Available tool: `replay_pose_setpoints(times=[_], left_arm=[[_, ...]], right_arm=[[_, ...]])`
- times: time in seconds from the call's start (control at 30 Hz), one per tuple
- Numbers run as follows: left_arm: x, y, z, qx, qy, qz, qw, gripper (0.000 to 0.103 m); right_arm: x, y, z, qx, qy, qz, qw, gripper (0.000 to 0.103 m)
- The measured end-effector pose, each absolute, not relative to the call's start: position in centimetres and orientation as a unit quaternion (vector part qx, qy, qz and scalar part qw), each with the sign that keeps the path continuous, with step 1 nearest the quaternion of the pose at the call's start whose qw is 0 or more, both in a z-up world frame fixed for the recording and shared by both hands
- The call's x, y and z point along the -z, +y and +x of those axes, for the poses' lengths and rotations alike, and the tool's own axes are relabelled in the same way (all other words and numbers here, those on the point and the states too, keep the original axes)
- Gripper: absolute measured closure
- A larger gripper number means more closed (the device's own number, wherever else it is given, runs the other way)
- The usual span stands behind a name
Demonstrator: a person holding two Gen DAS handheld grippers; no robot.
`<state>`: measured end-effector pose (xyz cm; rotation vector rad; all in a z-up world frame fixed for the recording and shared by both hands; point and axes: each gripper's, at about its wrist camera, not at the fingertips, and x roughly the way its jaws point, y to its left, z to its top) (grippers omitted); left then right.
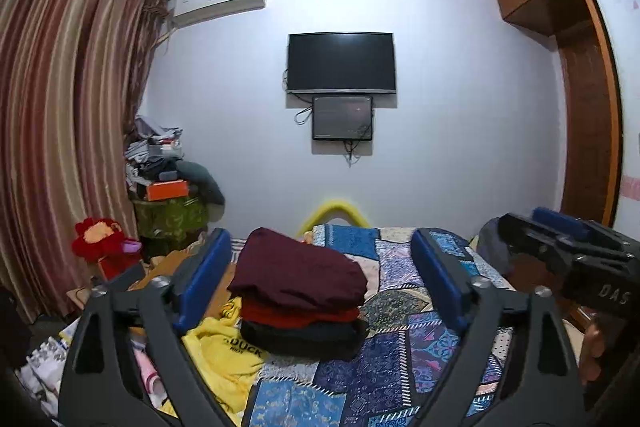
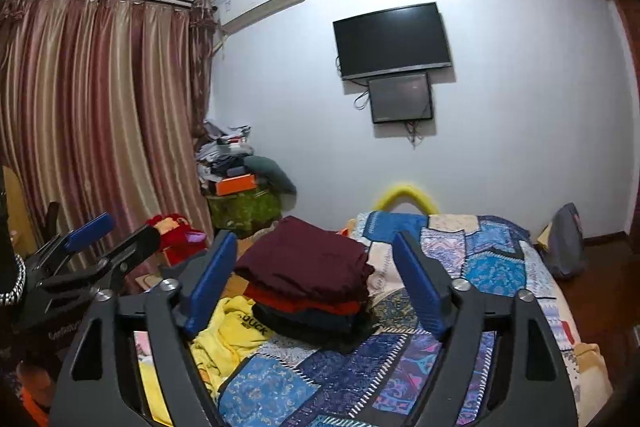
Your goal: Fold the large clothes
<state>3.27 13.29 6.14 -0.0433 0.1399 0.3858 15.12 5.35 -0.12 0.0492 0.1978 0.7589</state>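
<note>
A stack of folded clothes (image 1: pixel 300 299) lies on the patchwork bed (image 1: pixel 400 367): maroon on top, red under it, black at the bottom. It also shows in the right wrist view (image 2: pixel 308 283). A loose yellow garment (image 1: pixel 224 355) lies crumpled to the stack's left, also in the right wrist view (image 2: pixel 224 335). My left gripper (image 1: pixel 320 279) is open and empty, held above the bed, framing the stack. My right gripper (image 2: pixel 312 279) is open and empty too. Each gripper shows at the edge of the other's view (image 1: pixel 560 247) (image 2: pixel 92 247).
A red plush toy (image 1: pixel 104 239) and a cluttered green-covered stand (image 1: pixel 172 211) stand left of the bed by the striped curtain (image 1: pixel 60 107). A TV (image 1: pixel 340 63) hangs on the far wall. A wooden wardrobe (image 1: pixel 588 107) is at the right. A grey bag (image 2: pixel 564 247) sits past the bed's right side.
</note>
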Motion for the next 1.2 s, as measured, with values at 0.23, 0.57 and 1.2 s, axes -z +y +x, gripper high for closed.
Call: replay_pose_setpoints(times=[0.23, 0.57, 1.2], left_arm=[[-5.4, 13.1, 2.4, -0.203, 0.074, -0.037, 0.976, 0.001], [-5.0, 13.1, 2.3, -0.207, 0.078, -0.040, 0.974, 0.001], [-4.4, 13.5, 3.2, -0.219, 0.091, -0.045, 0.970, 0.001]], right_arm=[[0.2, 5.0, 14.9, -0.356, 0.097, 0.022, 0.929, 0.015], [1.0, 4.9, 14.6, -0.357, 0.109, 0.014, 0.928, 0.015], [0.5, 4.8, 14.4, -0.367, 0.127, 0.008, 0.921, 0.015]])
